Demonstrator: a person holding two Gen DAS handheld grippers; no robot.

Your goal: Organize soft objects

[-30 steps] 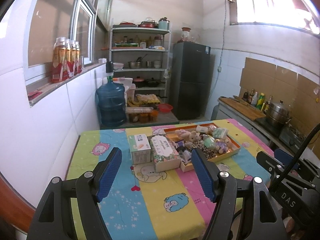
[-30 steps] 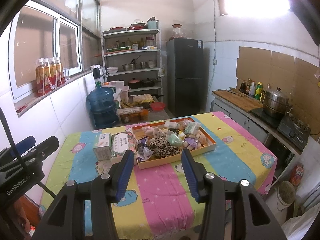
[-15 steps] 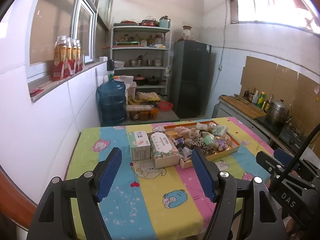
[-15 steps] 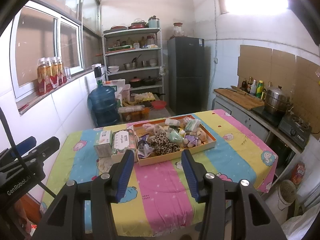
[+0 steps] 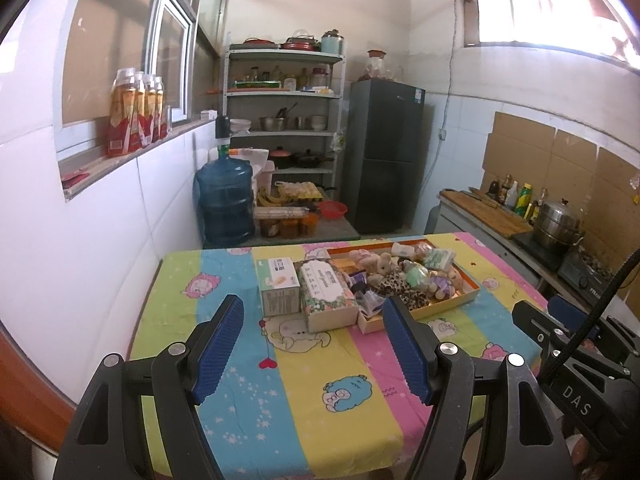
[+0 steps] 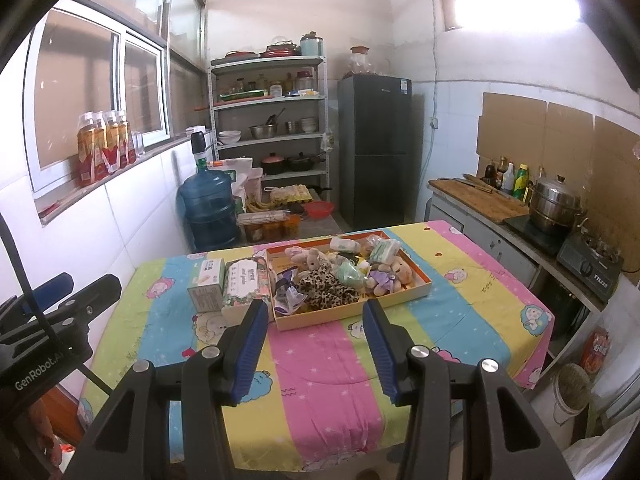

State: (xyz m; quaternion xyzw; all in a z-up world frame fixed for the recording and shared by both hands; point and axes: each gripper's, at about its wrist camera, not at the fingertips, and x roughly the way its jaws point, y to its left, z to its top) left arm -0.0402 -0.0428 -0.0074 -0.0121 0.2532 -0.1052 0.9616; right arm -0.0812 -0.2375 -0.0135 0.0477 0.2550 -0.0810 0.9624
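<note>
left gripper [image 5: 312, 344]: jaws apart, empty | right gripper [image 6: 316, 344]: jaws apart, empty | soft toys [image 6: 340, 274] heaped in tray [image 6: 420, 290], far side of desk [image 6: 320, 380], right of tissue boxes [image 6: 242, 280] | risk: tangled heap, one grab may drag neighbours out

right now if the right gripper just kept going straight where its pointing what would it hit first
Most likely the shallow tray of soft toys: the open right gripper frames its near edge, with the leopard-print toy just behind. Nothing stands between them, though depth is hard to judge through the fisheye.
</note>
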